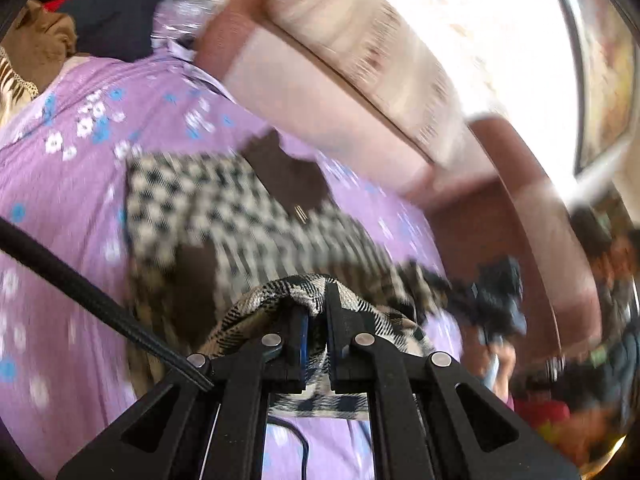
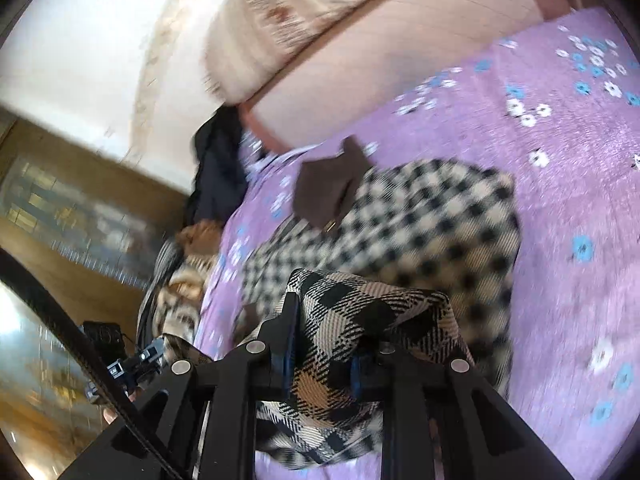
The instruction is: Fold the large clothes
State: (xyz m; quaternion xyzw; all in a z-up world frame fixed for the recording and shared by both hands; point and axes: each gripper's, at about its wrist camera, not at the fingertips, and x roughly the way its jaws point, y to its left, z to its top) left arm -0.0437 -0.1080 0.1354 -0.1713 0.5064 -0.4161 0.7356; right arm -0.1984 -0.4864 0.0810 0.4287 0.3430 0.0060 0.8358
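Step in hand: carrying a fold. The left gripper (image 1: 316,316) and right gripper (image 2: 328,328) are each clenched on an edge of the checked garment (image 2: 420,216), which lies on the purple bedspread (image 2: 560,184). Next: lay both edges down evenly, aligned.

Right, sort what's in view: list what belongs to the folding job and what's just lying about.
In the job:
- checked garment, brown-lined, on the purple floral bedsheet
- left gripper, shut on a fold of it
- right gripper, shut on another fold

Lying about:
- dark clothes pile
- brown cloth
- striped pillow
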